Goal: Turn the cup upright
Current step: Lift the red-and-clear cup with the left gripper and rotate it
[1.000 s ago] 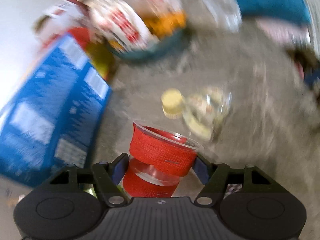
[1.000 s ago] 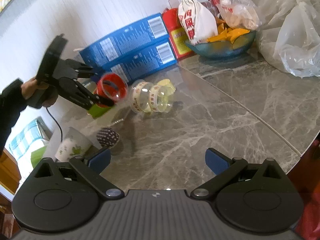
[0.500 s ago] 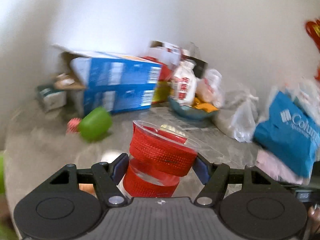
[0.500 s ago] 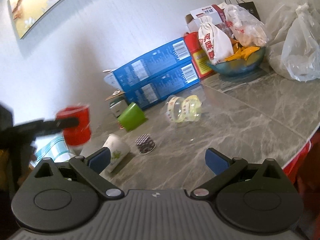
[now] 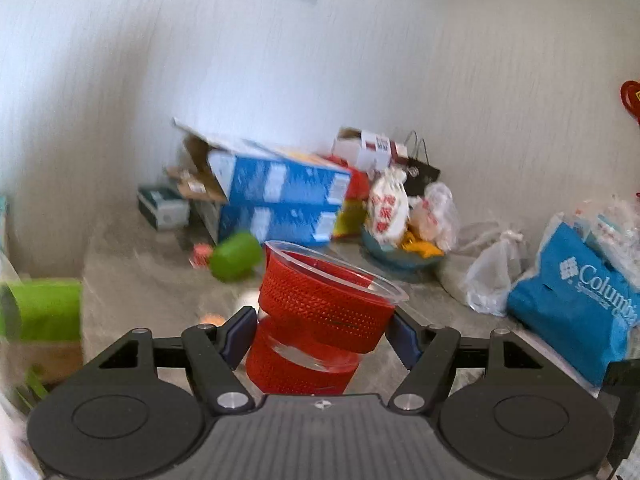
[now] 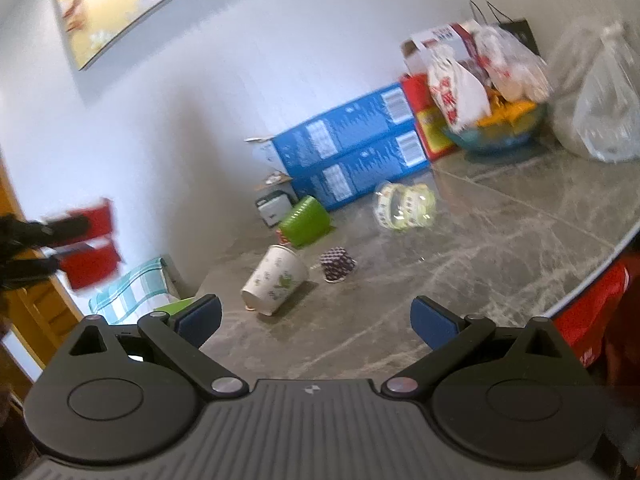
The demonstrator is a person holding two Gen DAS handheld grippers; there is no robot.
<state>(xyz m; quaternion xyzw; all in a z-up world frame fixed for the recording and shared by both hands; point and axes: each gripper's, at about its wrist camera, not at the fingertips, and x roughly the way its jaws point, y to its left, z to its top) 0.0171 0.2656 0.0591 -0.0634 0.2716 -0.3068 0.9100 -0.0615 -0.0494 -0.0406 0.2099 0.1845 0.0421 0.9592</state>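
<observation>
Left gripper [image 5: 322, 330] clamped across red cup [image 5: 320, 304], mouth up, axis near vertical, in air; right gripper [image 6: 316, 320] spread, holding nothing

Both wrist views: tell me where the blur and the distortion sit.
Left wrist view: the red cup in the left hand-held gripper is sharp; the green cup and blue boxes behind are smeared.
Right wrist view: the red cup at the left edge is streaked, the paper cup crisper; fisheye bends the table edge.
</observation>
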